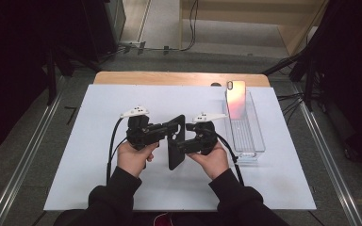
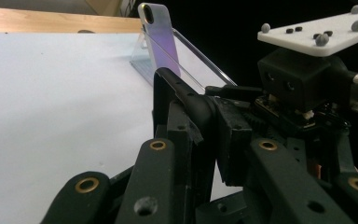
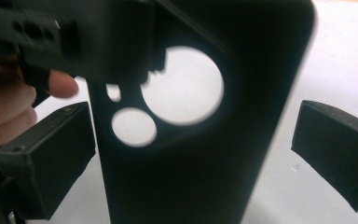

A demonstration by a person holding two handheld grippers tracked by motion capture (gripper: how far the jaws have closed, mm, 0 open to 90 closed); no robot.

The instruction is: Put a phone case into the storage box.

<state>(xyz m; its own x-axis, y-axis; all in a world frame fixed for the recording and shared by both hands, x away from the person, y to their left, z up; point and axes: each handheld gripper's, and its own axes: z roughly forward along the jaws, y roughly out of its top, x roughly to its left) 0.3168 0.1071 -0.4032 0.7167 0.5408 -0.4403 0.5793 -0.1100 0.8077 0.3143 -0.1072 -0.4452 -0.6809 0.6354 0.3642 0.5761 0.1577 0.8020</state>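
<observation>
Left claw (image 1: pixel 167 128) is clamped on the upper edge of the black phone case (image 1: pixel 176 141), holding it upright above the middle of the tabletop (image 1: pixel 99 141); right claw (image 1: pixel 181 143) has jaws spread wide either side of the case, not gripping. Case is lifted, but the phone (image 1: pixel 236 99) leans in the clear tray (image 1: pixel 245 132) near the far right edge, so fitting looks undone. Case is matte black, thin, with round camera cutouts (image 3: pixel 182 86).

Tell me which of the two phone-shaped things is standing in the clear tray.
The pinkish iridescent phone, leaning upright at the far end of the clear tray. The black phone case is instead held above the table, clamped in the left hand-held gripper.
</observation>
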